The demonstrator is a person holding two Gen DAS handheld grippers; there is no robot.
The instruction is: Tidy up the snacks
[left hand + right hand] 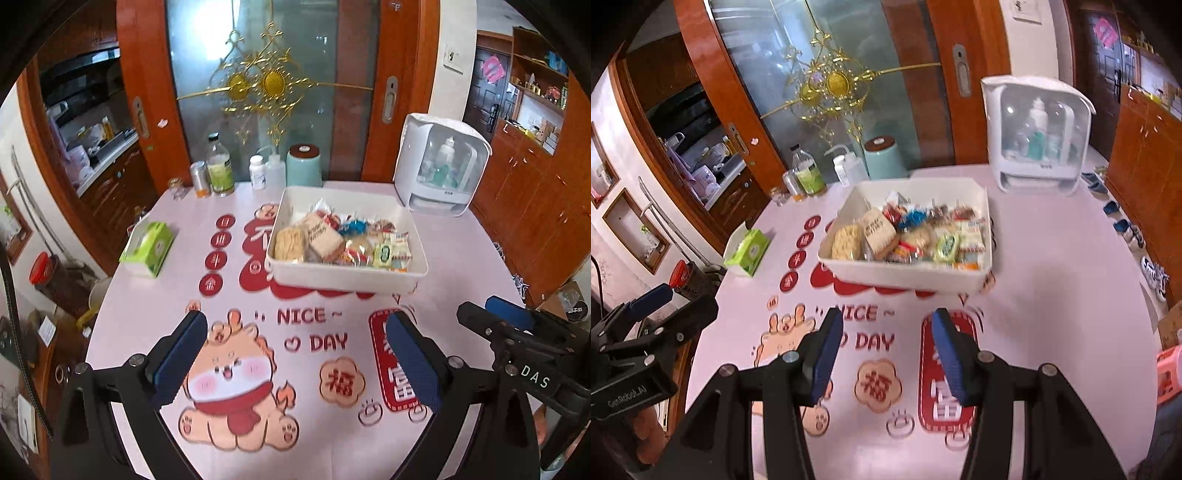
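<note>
Sitting toward the far middle of the table (122, 332), the white bin (347, 275) serves as the landmark: left of it lies a green tissue pack (147, 248), behind its left corner stand bottles (220, 166) and a teal canister (304, 165), and behind its right corner a white sterilizer (441, 164). Inside the bin the snacks (341, 242) are heaped loosely: a noodle block, a wrapped cake, small sachets. They look light, crinkly and crushable, so a gentle pinch across a packet's flat middle or sealed edge seems best; film may slip. Nearer than the bin, the left gripper (295, 354) is spread wide and the right gripper (886, 354) is parted less widely, both holding nothing.
</note>
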